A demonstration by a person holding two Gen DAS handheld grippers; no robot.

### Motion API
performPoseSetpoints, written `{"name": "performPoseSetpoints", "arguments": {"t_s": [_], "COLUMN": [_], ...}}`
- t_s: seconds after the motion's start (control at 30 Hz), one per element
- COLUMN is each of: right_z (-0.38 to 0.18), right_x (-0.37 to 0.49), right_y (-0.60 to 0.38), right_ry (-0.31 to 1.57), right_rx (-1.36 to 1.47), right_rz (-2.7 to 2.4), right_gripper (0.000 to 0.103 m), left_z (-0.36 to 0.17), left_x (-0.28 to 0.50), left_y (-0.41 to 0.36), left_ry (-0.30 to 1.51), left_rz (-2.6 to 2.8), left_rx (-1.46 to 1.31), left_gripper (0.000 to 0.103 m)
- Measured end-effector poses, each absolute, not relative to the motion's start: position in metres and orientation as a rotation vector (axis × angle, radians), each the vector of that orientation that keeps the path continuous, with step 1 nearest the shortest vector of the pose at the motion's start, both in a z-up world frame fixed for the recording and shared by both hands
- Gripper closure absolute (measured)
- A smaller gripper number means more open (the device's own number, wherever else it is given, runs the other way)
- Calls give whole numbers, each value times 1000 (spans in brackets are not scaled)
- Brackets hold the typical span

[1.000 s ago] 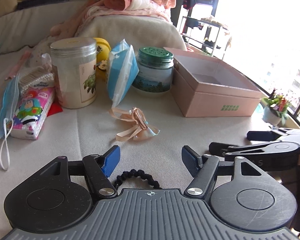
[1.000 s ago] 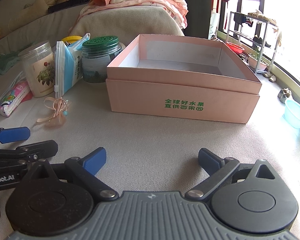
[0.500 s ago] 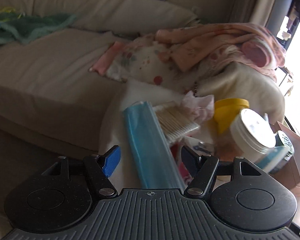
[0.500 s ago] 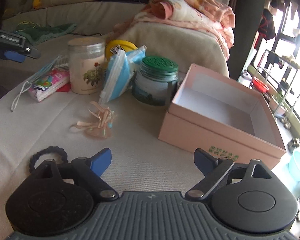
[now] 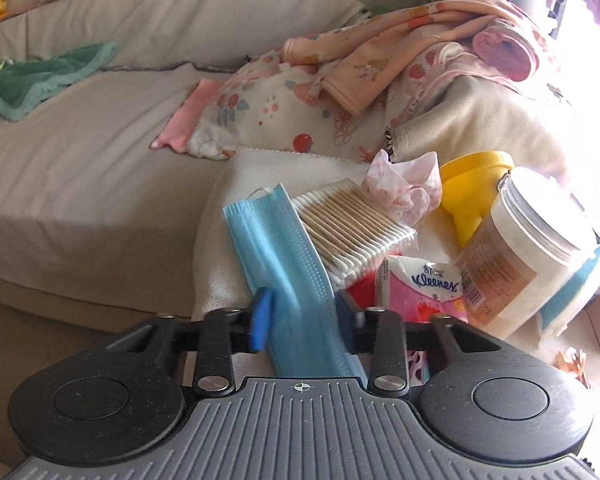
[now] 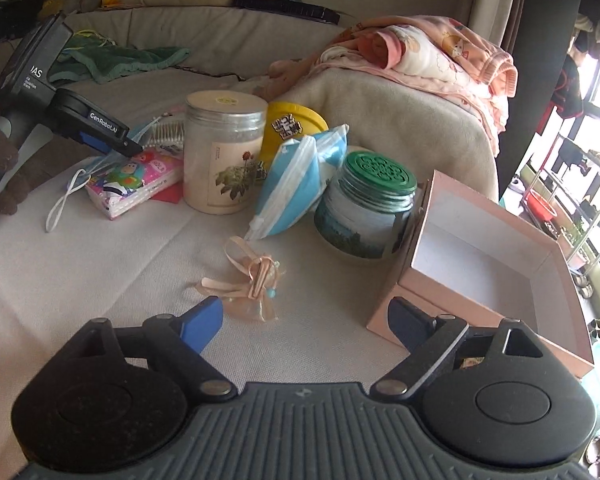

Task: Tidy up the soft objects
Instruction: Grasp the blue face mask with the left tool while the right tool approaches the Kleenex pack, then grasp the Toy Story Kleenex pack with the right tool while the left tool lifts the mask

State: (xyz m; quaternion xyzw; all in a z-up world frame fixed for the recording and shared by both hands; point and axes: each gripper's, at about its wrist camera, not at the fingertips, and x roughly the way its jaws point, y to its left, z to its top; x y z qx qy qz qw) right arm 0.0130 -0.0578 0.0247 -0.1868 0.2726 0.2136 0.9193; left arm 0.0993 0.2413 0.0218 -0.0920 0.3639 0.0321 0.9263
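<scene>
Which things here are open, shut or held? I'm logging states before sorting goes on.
left gripper: closing around the blue face mask, grip not confirmed.
right gripper: open, empty.
pink box: open, empty.
green-lidded jar: lid on.
tall jar: lid on.
ribbon bow: lying loose.

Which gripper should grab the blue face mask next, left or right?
Left. The left gripper already straddles the blue face mask, fingers on either side and closing in. The right gripper is open and hovers by the ribbon bow near the pink box, well away from it.
</scene>
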Motion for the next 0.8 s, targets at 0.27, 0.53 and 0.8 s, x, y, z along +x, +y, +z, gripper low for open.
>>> {"name": "performPoseSetpoints", "arguments": {"t_s": [0.27,0.53,0.8], "right_z": [56,32,4], "right_x": [14,57,72], "right_y": [31,116,140], "right_ry": [486,663,707], "right_rx": [-360,-198,-271], "right_rz": [598,507,473], "right_gripper": [16,24,32], "left_z": [34,30,13], "left_x": [78,56,58], "left_y": [261,291,300], "left_ry": [656,617,686], "left_rz": [7,-63,-62], "left_rx": [-229,-351,-357], "left_gripper": [89,90,85]}}
